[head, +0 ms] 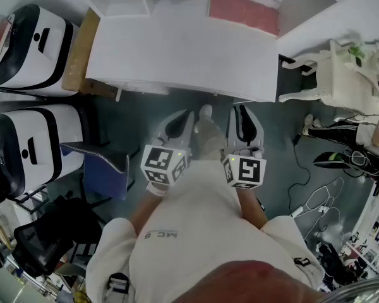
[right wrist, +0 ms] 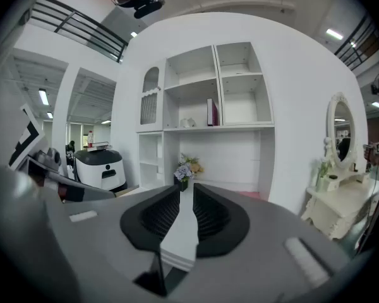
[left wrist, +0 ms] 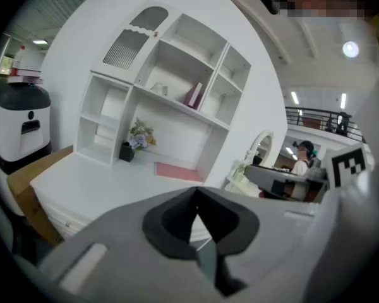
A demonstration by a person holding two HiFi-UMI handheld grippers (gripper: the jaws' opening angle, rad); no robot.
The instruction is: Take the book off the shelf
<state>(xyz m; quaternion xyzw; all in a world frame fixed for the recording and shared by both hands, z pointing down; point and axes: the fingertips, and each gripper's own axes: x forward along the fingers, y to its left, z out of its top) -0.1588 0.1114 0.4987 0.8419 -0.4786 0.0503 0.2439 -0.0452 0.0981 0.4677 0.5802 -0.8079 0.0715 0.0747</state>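
Stage: not begun | left tongs (left wrist: 196, 191) closed, empty; right tongs (right wrist: 186, 188) barely parted, empty | book (right wrist: 211, 112) upright on shelf (right wrist: 240, 126), well ahead, above both | I have yet to reach, grip, withdraw.

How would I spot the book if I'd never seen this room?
Look at the white shelf unit on the white desk. In its wide middle compartment, the book stands at the right end. It is the only dark pink thing there; the small objects to its left are white.
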